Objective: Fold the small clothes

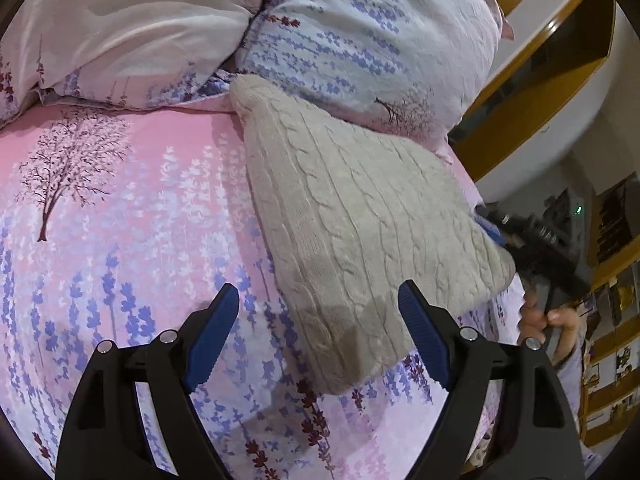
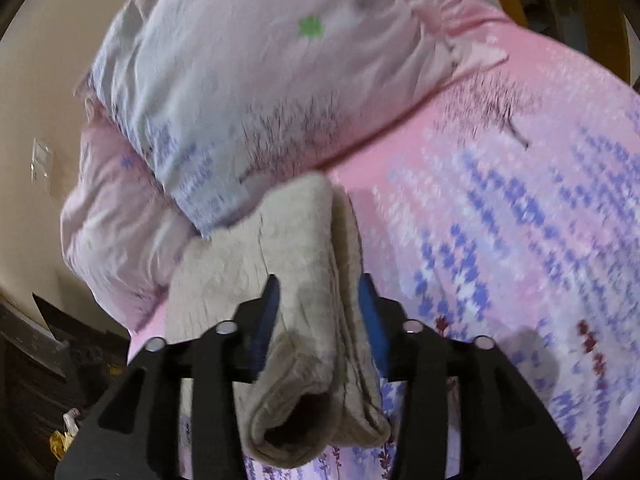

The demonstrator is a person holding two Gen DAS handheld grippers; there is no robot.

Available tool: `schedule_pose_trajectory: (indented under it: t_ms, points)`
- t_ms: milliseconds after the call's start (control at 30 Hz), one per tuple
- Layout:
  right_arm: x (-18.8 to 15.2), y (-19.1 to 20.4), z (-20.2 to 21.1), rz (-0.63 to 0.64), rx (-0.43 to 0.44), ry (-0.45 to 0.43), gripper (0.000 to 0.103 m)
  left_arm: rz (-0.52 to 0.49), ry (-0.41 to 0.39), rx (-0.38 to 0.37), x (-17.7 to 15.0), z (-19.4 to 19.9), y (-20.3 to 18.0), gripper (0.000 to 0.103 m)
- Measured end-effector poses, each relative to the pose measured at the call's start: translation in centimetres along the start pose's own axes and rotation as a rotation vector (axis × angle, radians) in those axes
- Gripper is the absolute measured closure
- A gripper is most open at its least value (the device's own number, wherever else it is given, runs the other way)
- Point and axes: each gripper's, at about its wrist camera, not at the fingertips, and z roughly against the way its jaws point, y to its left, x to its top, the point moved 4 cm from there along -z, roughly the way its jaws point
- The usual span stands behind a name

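Observation:
A beige cable-knit sweater (image 1: 360, 216) lies folded on the pink flowered bed sheet (image 1: 120, 200), its far end against the pillows. My left gripper (image 1: 320, 304) is open and empty, hovering just above the sweater's near corner. My right gripper (image 2: 318, 312) is shut on the sweater's folded edge (image 2: 304, 264), with thick layers of knit between the blue pads (image 2: 370, 320); the view is blurred. In the left wrist view the right gripper (image 1: 520, 256) shows at the sweater's right corner, with the hand holding it.
Two pillows (image 1: 360, 32) and a bunched duvet (image 1: 132, 20) lie at the head of the bed. The bed's right edge meets wooden shelving (image 1: 540, 92). In the right wrist view the bed's left edge (image 2: 148, 332) drops to a dark floor.

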Motion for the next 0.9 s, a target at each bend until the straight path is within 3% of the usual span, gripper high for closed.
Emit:
schedule_pose_trajectory:
  t_ms: [233,267,300,333,367,467,600,700,800,867,900]
  points:
    - [2.4,-0.2,-3.7,-0.057,0.031,0.073,0.059,0.000,0.026,0.011,-0.8,-1.8,-1.3,0.023]
    - [2.4,-0.1,-4.6,-0.052,0.019,0.087,0.063,0.001,0.029,0.010,-0.9,-2.0,-1.3,0.029]
    - [2.4,0.4,-5.2,-0.041,0.015,0.095,0.086,0.005,0.034,0.005,-1.0,-2.3,-1.3,0.035]
    - [2.3,0.6,-5.6,-0.024,0.016,0.105,0.087,0.015,0.041,-0.011,-1.1,-2.6,-1.2,0.040]
    - [2.2,0.8,-5.6,-0.005,0.017,0.086,0.088,0.023,0.043,-0.025,-1.1,-2.8,-1.2,0.048]
    - [3.0,1.9,-4.0,0.048,0.051,0.010,0.095,0.031,0.036,-0.045,-1.2,-2.8,-1.1,0.060]
    - [4.4,3.2,-2.1,0.119,0.052,-0.083,0.095,0.010,0.021,-0.060,-1.2,-2.6,-1.3,0.072]
    - [4.0,1.9,-4.4,0.143,-0.100,-0.024,0.096,-0.009,0.025,-0.057,-1.6,-2.5,-1.3,0.075]
    - [3.6,-0.5,-6.5,0.070,-0.121,0.033,0.094,-0.037,0.017,-0.027,-2.0,-2.6,-1.8,0.074]
    - [3.6,-0.2,-5.9,0.053,-0.090,0.026,0.087,-0.061,0.009,0.007,-2.1,-2.5,-2.1,0.068]
    - [3.5,-0.2,-5.1,0.050,-0.077,0.021,0.076,-0.068,0.006,0.020,-2.1,-2.5,-2.3,0.065]
